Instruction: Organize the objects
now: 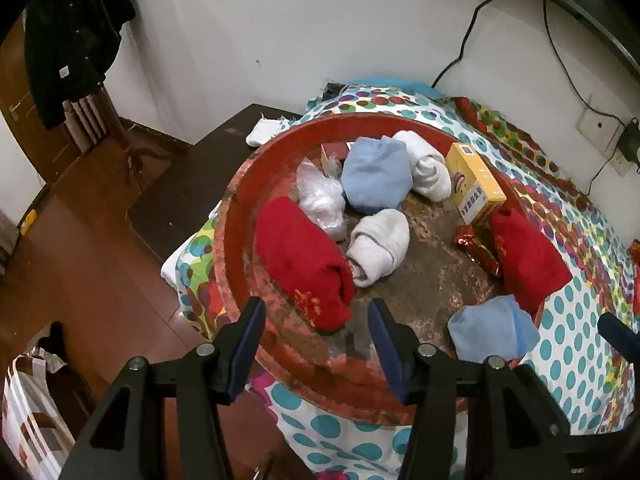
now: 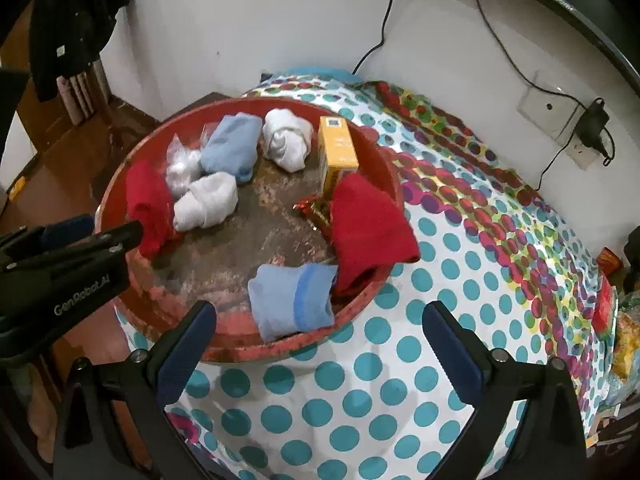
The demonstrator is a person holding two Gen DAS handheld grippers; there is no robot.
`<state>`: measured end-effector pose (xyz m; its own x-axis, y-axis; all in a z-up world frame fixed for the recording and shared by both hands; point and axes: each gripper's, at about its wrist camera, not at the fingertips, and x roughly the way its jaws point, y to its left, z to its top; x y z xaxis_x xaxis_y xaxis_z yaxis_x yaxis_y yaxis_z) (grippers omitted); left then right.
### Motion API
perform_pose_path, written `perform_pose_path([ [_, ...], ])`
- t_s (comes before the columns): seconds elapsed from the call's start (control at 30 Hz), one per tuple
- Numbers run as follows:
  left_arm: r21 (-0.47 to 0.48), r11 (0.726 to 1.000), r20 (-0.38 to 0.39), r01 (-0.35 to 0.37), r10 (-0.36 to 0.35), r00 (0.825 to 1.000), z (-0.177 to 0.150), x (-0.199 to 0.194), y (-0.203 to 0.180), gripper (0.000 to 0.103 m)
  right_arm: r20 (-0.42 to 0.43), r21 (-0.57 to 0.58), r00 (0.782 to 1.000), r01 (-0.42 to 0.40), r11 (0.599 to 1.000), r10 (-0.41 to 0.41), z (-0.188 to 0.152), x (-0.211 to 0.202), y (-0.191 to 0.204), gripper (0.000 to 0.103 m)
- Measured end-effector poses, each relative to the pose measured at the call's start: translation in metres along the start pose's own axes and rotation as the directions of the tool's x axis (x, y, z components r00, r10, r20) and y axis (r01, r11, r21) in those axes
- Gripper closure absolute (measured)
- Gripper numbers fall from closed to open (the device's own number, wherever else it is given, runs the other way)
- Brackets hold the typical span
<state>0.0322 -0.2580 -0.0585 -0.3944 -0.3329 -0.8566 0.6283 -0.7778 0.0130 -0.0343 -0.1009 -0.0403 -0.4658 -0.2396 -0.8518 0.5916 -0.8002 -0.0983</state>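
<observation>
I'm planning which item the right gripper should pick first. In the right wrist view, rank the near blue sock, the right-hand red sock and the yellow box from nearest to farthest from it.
1. Near blue sock: on the tray's near rim, just left of centre between the open fingers.
2. Right-hand red sock: behind it, draped over the tray's right rim.
3. Yellow box: farthest, at the tray's back right.

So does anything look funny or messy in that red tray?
Yes. One red sock and one blue sock flop over the tray rim instead of lying inside. The tray's paint looks worn off across its bottom. A yellow box sits among the socks.
</observation>
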Motion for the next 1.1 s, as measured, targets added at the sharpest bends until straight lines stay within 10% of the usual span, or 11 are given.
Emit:
perform_pose_path([
  [0.67, 0.038, 0.998, -0.024, -0.054, 0.055, 0.998, 0.004, 0.007, -0.01, 0.045, -0.038, -0.033, 0.998, -0.045, 0.998, 0.044, -0.003, 0.012, 0.012, 0.001],
  [0.83, -0.011, 0.993, -0.047, 0.12, -0.121, 0.992, 0.003, 0.009, -0.007, 0.045, -0.046, -0.027, 0.998, -0.049, 0.998, 0.048, -0.004, 0.013, 0.011, 0.001],
  [1.1, 0.033, 0.996, -0.018, 0.08, -0.08, 0.997, 0.003, 0.0, -0.015, 0.045, -0.041, -0.028, 0.998, -0.047, 0.999, 0.045, -0.004, 0.013, 0.009, 0.001],
])
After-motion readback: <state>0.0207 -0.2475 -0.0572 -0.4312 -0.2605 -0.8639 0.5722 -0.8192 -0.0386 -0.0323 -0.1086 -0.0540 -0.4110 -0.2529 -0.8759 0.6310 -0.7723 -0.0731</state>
